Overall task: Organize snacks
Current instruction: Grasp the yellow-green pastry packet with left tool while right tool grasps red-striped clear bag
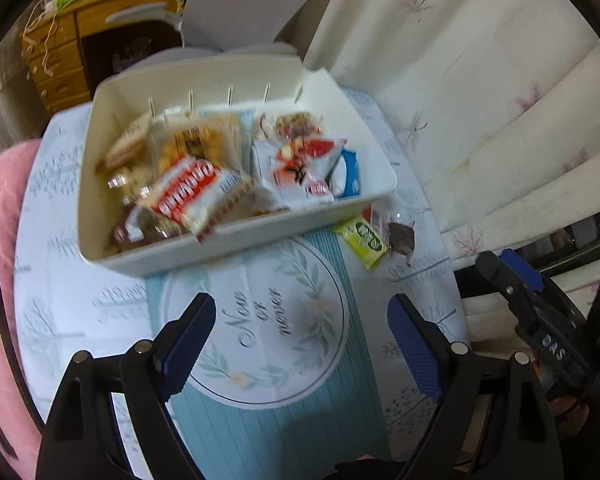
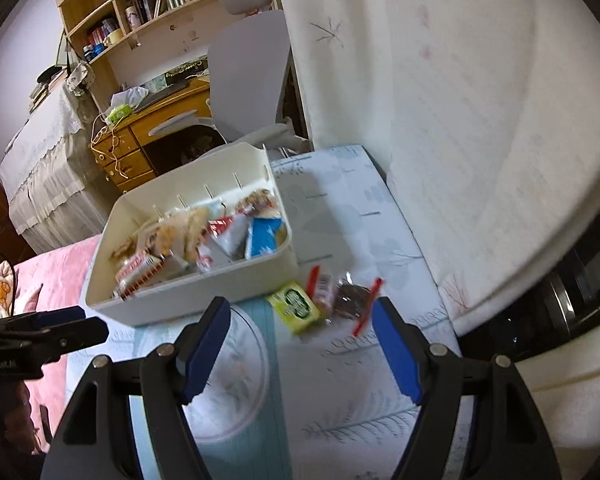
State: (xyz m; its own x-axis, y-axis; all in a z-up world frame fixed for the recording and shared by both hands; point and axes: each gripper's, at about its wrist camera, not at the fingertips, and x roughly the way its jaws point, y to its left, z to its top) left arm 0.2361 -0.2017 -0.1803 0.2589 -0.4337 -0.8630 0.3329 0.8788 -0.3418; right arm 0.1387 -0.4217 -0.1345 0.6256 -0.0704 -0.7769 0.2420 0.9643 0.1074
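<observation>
Snacks mostly sit inside the white bin (image 1: 236,236) on the printed tablecloth (image 1: 100,304); three pieces lie outside it, just beside its right front corner. Outside pieces: yellow-green packet (image 2: 296,306) with dark green lettering, too blurred to read; small red-and-white wrapped candy (image 2: 323,288) touching it; dark brown clear-wrapped snack (image 2: 350,300) next to that.

In the bin: red-and-white pack (image 1: 192,196) with big white letters on red, upside down and smeared, not legible; golden fried snack bag (image 1: 192,144); white sachets with red print (image 1: 300,168); blue-and-white packet (image 1: 350,176) at the right wall; brown wrapped pieces in the front left corner.

Cloth bears a round leaf wreath with script "Now or never" (image 1: 260,316).

Left gripper (image 1: 300,344): jaws wide apart, nothing between them, hanging over the wreath print in front of the bin. Right gripper (image 2: 300,348): jaws spread wide, empty, above the cloth just short of the three loose pieces. White lettering "DAS" on the right gripper's body in the left view.

Background: wooden desk (image 2: 140,136), grey chair (image 2: 252,64), bookshelf (image 2: 148,0) with books, titles unreadable.
</observation>
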